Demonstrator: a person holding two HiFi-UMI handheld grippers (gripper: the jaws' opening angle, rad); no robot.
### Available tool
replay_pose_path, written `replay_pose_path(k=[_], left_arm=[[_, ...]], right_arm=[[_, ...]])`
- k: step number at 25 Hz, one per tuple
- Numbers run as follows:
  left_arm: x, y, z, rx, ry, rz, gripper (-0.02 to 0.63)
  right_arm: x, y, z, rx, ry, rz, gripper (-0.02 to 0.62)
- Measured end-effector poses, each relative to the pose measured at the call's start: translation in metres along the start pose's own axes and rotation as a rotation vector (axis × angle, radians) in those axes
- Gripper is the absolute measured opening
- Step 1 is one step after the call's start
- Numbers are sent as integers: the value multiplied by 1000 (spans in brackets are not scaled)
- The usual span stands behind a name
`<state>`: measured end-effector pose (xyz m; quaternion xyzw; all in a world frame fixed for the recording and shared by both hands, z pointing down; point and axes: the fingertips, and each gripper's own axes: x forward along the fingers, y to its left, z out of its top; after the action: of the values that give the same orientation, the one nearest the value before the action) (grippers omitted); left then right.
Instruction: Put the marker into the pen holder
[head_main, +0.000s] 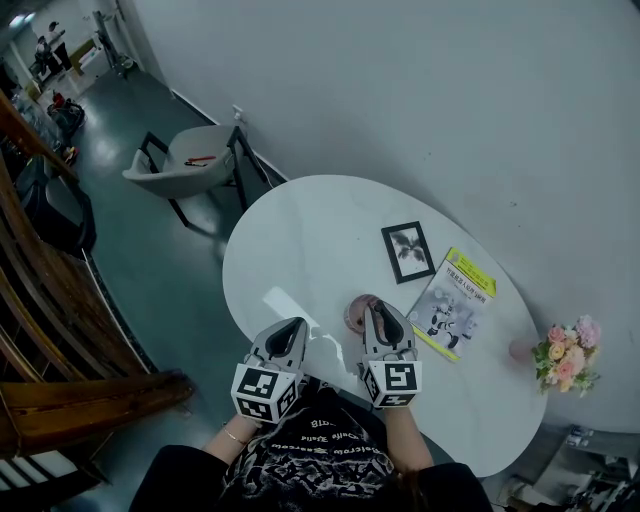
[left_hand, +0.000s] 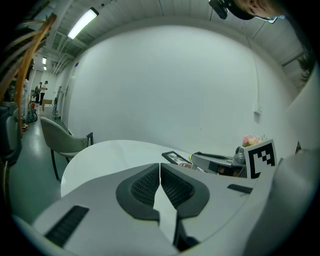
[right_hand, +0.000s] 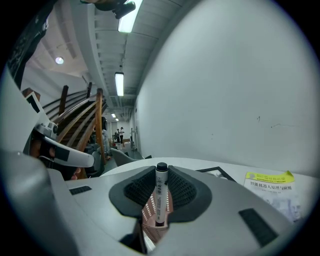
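A white marker (right_hand: 160, 192) with a black cap stands upright between the pads of my right gripper (right_hand: 161, 181), which is shut on it. Its lower end sits inside the pink perforated pen holder (right_hand: 149, 221) just below the jaws. In the head view the right gripper (head_main: 378, 312) hangs over the pen holder (head_main: 353, 313) near the front of the white oval table (head_main: 300, 230). My left gripper (head_main: 290, 330) hovers to its left over the table's edge. In the left gripper view the left gripper (left_hand: 160, 172) is shut, pads touching, with nothing between them.
A black picture frame (head_main: 408, 251) and a yellow-topped booklet (head_main: 453, 302) lie beyond the pen holder. A bunch of pink flowers (head_main: 566, 353) stands at the table's right end. A grey chair (head_main: 190, 160) stands on the floor at the far left, by a wooden stair rail.
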<state>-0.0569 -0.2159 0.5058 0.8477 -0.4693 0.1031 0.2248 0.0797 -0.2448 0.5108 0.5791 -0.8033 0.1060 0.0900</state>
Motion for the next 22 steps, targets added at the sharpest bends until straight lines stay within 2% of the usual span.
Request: replay_pose_path(k=[22], left_arm=[[-2,-3,-6,-2,-2,12,26]], right_arm=[[4,7,-9,-24,48,31,98]])
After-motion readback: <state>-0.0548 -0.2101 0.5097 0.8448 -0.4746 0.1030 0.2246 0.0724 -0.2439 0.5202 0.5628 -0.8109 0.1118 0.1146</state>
